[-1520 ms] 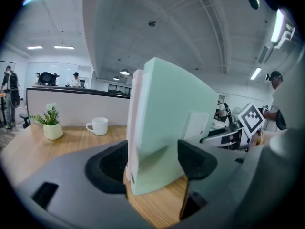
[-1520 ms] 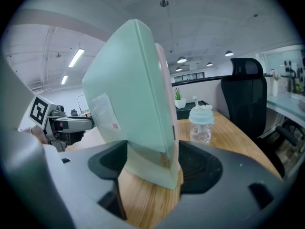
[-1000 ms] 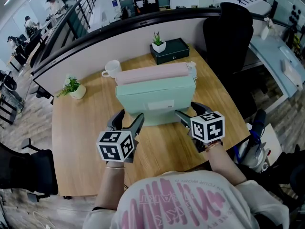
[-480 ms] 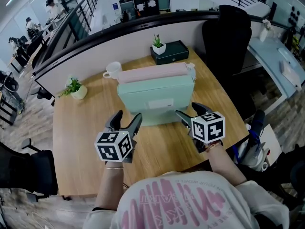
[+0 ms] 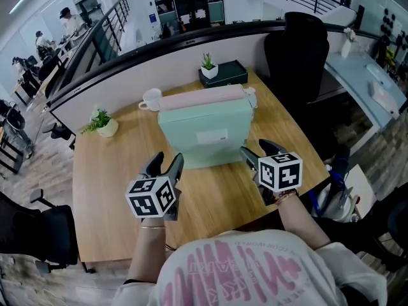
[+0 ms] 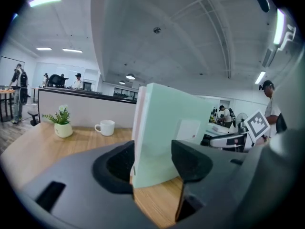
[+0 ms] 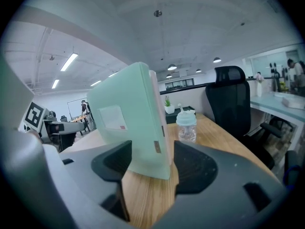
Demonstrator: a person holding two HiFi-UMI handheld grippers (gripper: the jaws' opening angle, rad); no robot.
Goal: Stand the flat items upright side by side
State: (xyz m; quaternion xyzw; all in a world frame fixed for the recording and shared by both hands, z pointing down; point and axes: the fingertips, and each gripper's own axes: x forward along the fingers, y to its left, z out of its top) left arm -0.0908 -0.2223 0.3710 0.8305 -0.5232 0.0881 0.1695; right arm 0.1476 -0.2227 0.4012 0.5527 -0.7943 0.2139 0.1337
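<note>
- Head view: my left tongs [image 5: 167, 163] and my right tongs [image 5: 257, 153] sit low over the wooden table [image 5: 108, 183], one at each near bottom corner of the mint green folder [image 5: 203, 136].
- The folder stands upright near the middle of the table, its broad face with a white label towards me. The pink folder [image 5: 201, 99] stands upright just behind it, right against its back.
- A white mug [image 5: 152, 99] stands beside the pink folder's left end and a small bottle [image 5: 250, 96] at its right end. A potted plant [image 5: 102, 123] stands well off to the left.
- Left gripper view: my left tongs [image 6: 152, 156] have just been closing and are now half-wide. The mint green folder [image 6: 171, 123] shows in the gap between the jaws, but neither pad presses on it, and bare table shows below it. The pink folder [image 6: 138, 113] is a thin strip along its left edge.
- Right gripper view: my right tongs [image 7: 150, 161] have also just been closing, yet stand fairly wide. The folder's other corner [image 7: 128, 113] shows between the jaws, with gaps on both sides, so nothing is held. The bottle [image 7: 186, 126] stands beyond it, and a black chair [image 7: 232, 109] off to the right.
</note>
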